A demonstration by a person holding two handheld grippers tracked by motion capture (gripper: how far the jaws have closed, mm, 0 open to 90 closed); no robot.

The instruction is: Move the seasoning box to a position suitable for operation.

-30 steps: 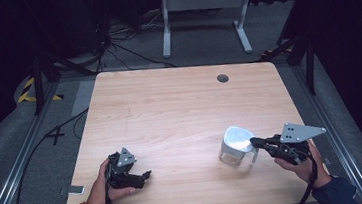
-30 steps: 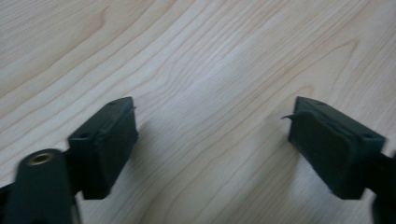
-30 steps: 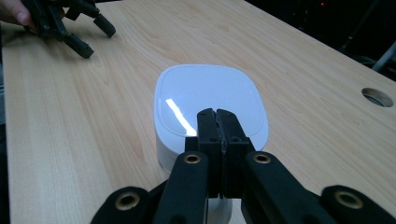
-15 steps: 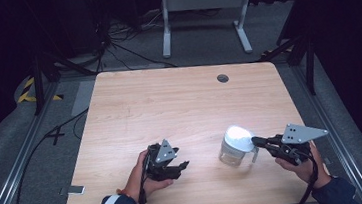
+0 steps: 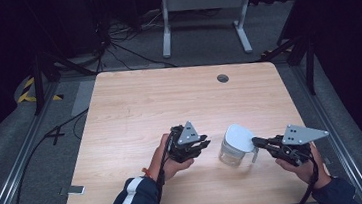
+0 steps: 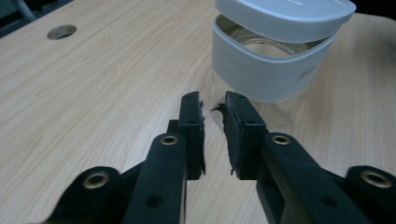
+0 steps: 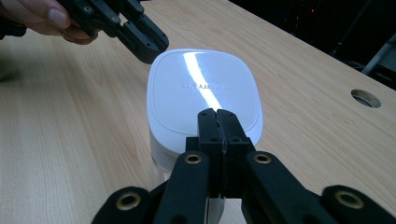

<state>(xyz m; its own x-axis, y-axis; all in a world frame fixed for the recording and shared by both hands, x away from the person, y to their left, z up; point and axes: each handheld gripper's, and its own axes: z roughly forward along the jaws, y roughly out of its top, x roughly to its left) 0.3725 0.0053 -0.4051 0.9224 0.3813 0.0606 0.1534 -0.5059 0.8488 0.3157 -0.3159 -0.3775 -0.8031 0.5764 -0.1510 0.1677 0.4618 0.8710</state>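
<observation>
A white-lidded clear container point(image 5: 236, 144) stands near the front edge of the table point(image 5: 138, 101), right of centre, its lid point(image 6: 285, 18) sitting askew above the rim. The right claw point(image 5: 256, 141) reaches level from the right, jaws pressed together over the lid's near edge, while the left claw point(image 5: 204, 142), held by a blue-sleeved arm, points at the container with jaws slightly apart on nothing. A cable hole point(image 5: 223, 78) marks the table's far side; beyond, a grey floor carries cables and a white stand point(image 5: 203, 4).

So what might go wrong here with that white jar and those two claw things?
1. The white square lid sits ajar above the white-collared glass jar; a nudge may knock it off.
2. The left tool is near the jar and might bump it.
3. The right tool, shut at the lid's edge, may tip the jar.
</observation>
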